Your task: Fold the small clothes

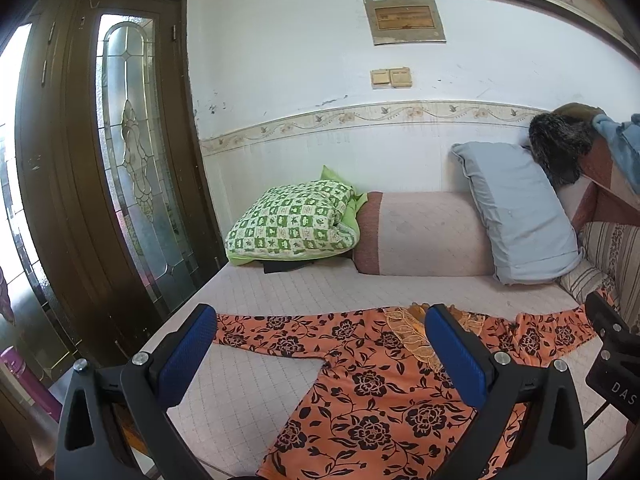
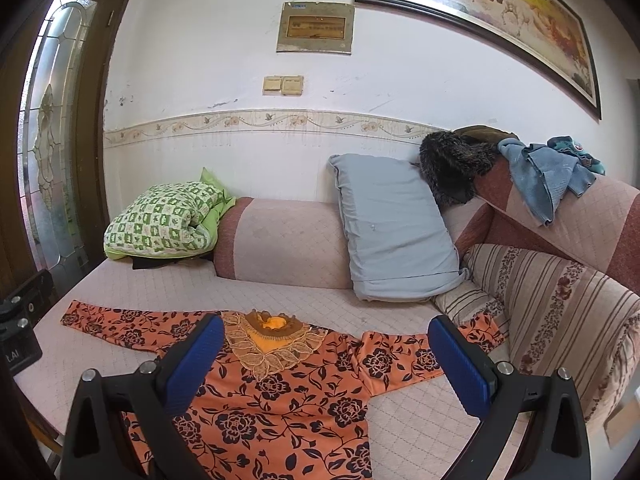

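Orange floral top [image 2: 280, 396] lies flat, front up, sleeves spread on the daybed [image 2: 400, 304] w/ both sides reachable for folding; left gripper [image 1: 320, 350] & right gripper [image 2: 326, 358] hover above it, jaws spread wide, empty.

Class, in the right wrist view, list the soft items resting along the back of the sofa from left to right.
Green checked quilt → pink bolster → grey-blue pillow → dark furry item → blue cloth.
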Tool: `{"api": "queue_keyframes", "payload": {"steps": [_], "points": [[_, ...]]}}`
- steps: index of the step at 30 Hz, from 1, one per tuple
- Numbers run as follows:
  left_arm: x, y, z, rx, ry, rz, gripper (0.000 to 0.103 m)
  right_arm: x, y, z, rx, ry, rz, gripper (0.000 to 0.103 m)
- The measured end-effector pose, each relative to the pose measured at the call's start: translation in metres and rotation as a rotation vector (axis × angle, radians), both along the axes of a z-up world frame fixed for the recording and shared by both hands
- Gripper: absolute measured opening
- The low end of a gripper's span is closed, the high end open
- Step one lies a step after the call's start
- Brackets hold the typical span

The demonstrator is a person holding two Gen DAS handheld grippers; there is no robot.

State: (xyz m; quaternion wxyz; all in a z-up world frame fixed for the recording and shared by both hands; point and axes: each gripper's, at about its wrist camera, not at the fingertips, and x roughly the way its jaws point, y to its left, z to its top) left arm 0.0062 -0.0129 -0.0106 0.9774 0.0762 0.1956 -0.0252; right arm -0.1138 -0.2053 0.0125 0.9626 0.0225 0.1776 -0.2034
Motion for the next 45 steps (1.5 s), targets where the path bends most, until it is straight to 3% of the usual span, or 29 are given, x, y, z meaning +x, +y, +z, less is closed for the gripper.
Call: {"api": "queue_keyframes", "payload": {"steps": [28,45], "points": [[0.004,-0.006,-0.006,0.021,0.011,-0.022,0.103,0.009,-0.005,-0.002,0.013,0.011,0.012,0.103],[0.017,0.001,-0.013,0.007,0.028,0.016,0.103,0.023,-0.005,-0.011,0.022,0.037,0.031,0.103]]}}
